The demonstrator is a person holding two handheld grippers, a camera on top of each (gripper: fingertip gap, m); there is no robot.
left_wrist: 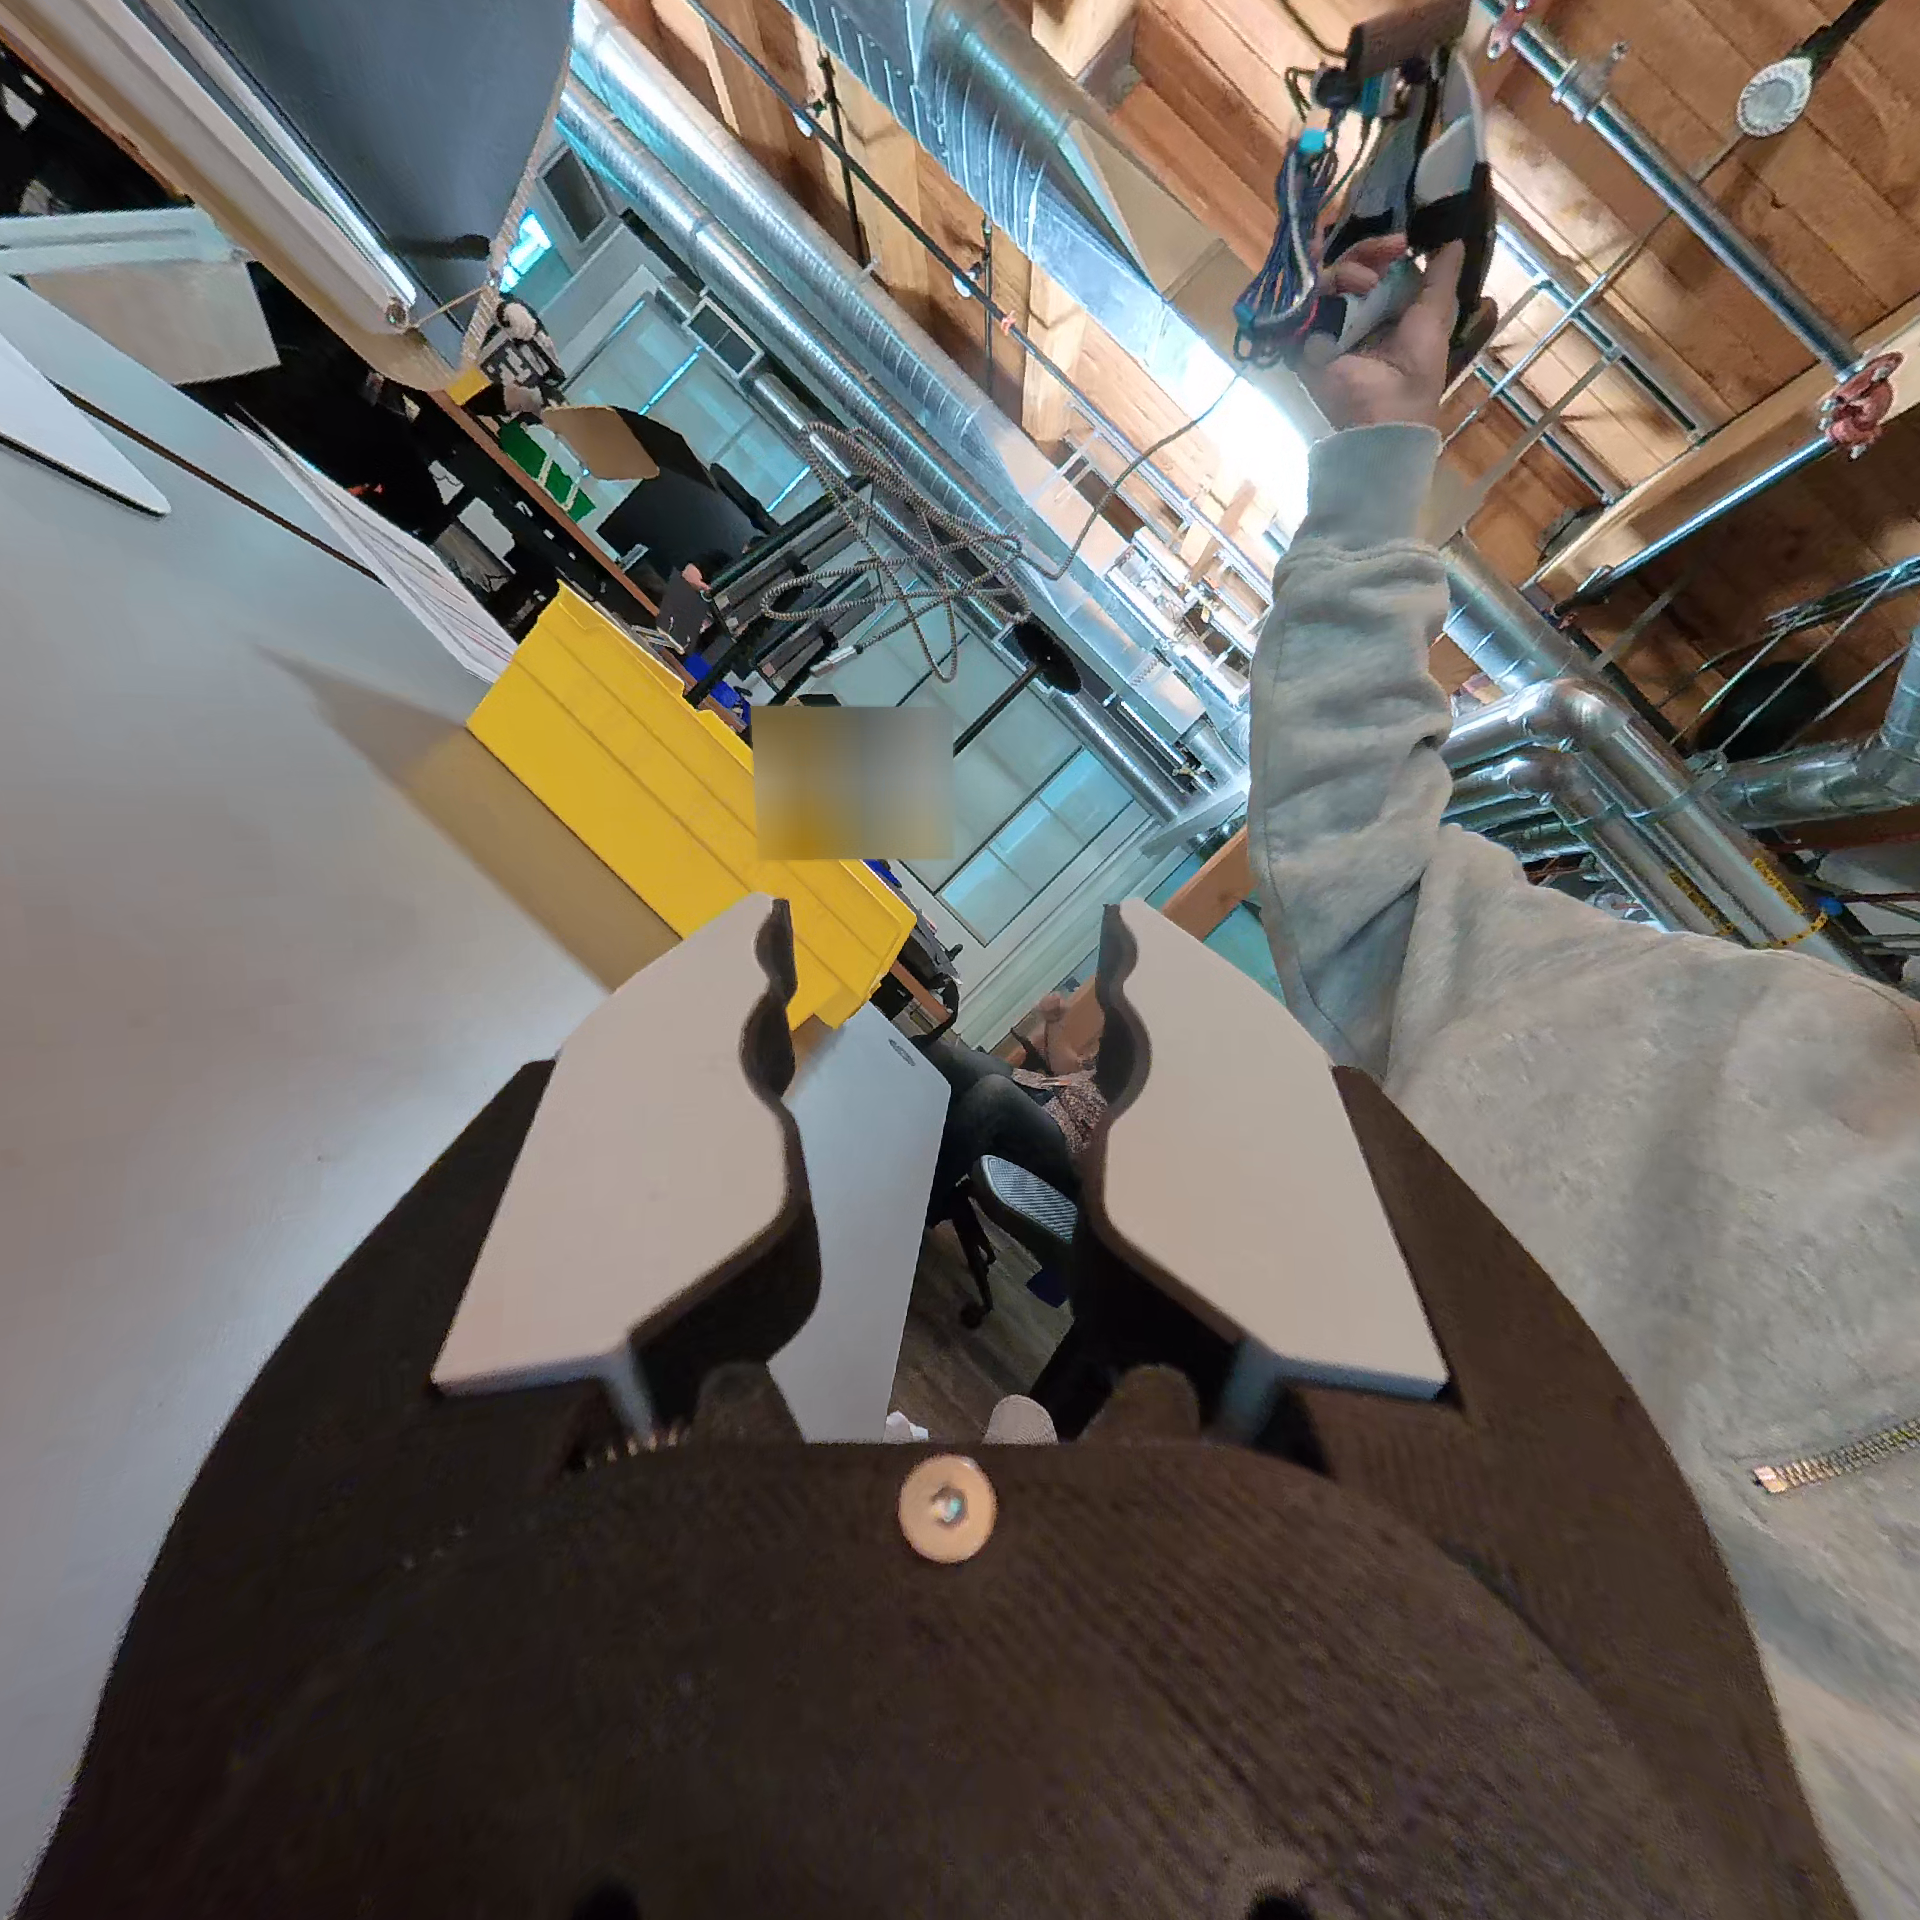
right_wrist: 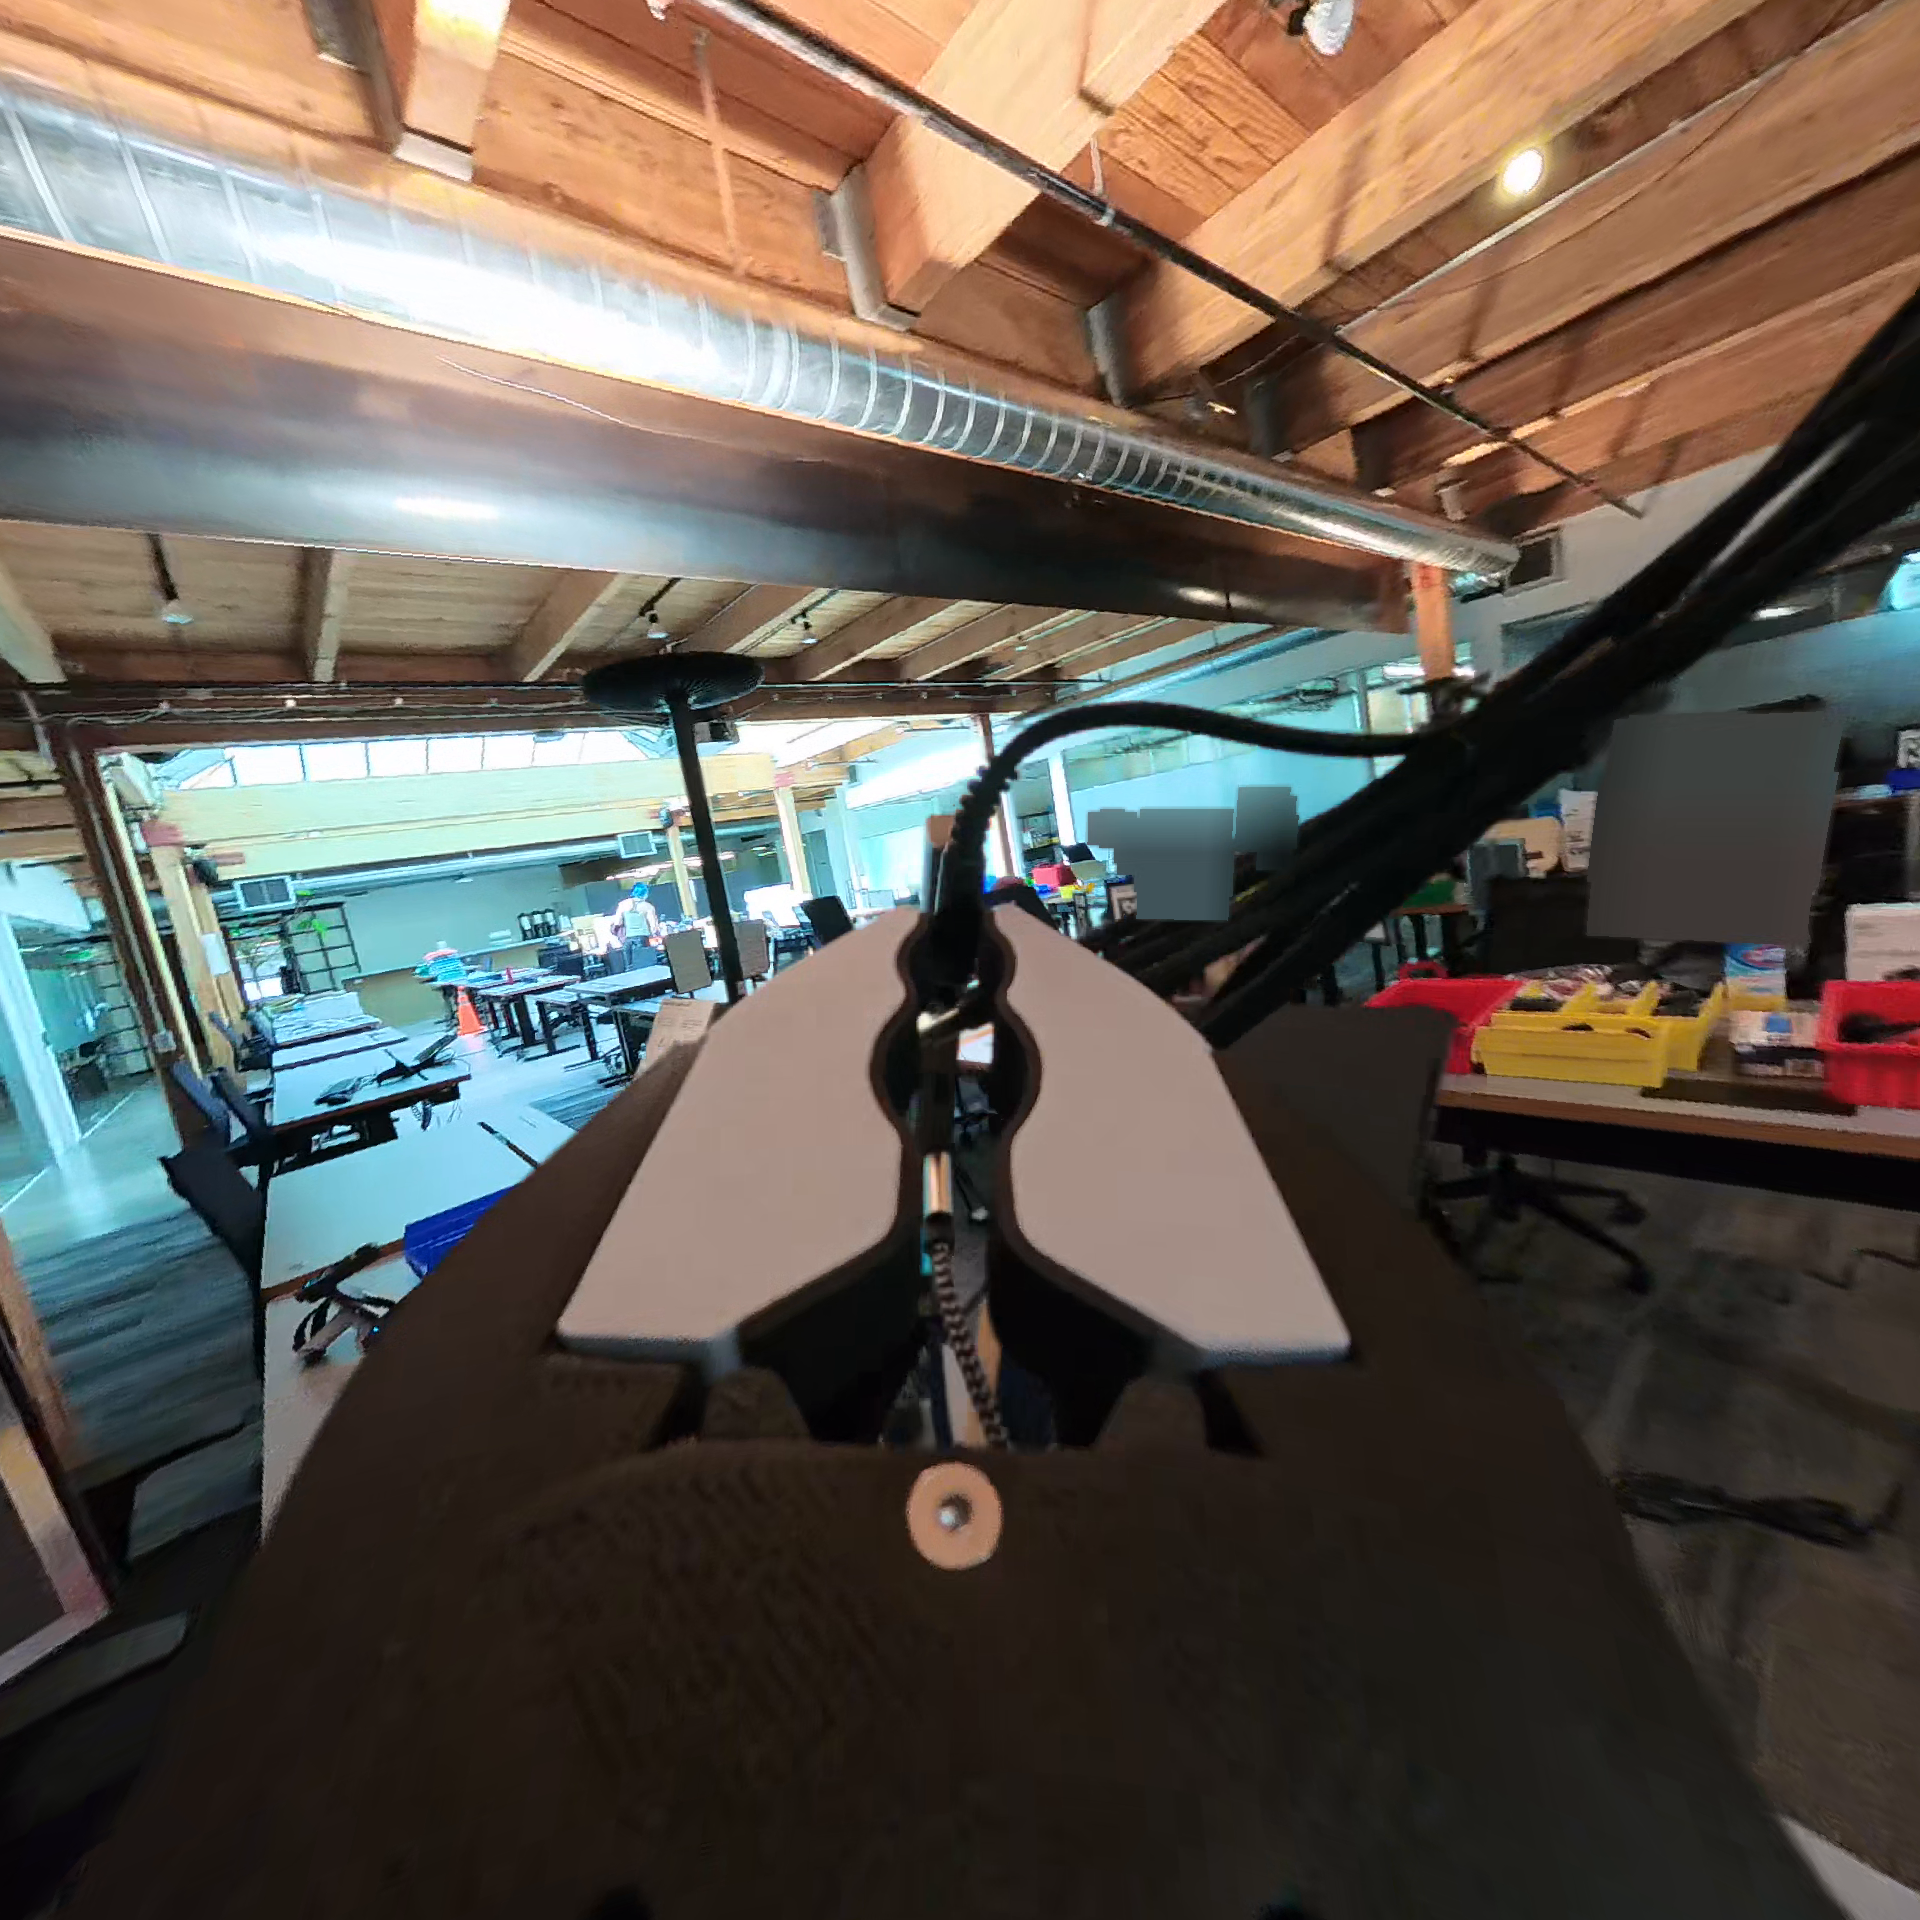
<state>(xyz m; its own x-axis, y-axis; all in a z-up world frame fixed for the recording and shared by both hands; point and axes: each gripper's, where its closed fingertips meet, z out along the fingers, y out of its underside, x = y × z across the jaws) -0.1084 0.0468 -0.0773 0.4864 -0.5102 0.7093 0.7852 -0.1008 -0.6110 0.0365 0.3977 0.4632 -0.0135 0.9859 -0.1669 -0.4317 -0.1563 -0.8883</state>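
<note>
Cable (right_wrist: 961,997) sits pinched between right jaws — seemingly; left jaws apart.

R gripper (right_wrist: 954,961) clamped on black cable (right_wrist: 1091,727) — wood ceiling (right_wrist: 1039,156) above.

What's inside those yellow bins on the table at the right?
The yellow plastic bins hold dark items, too blurred to identify. Their walls hide the lower contents.

yellow bin (left_wrist: 665,769) ahead on white table (left_wrist: 208,935), open air right
</note>
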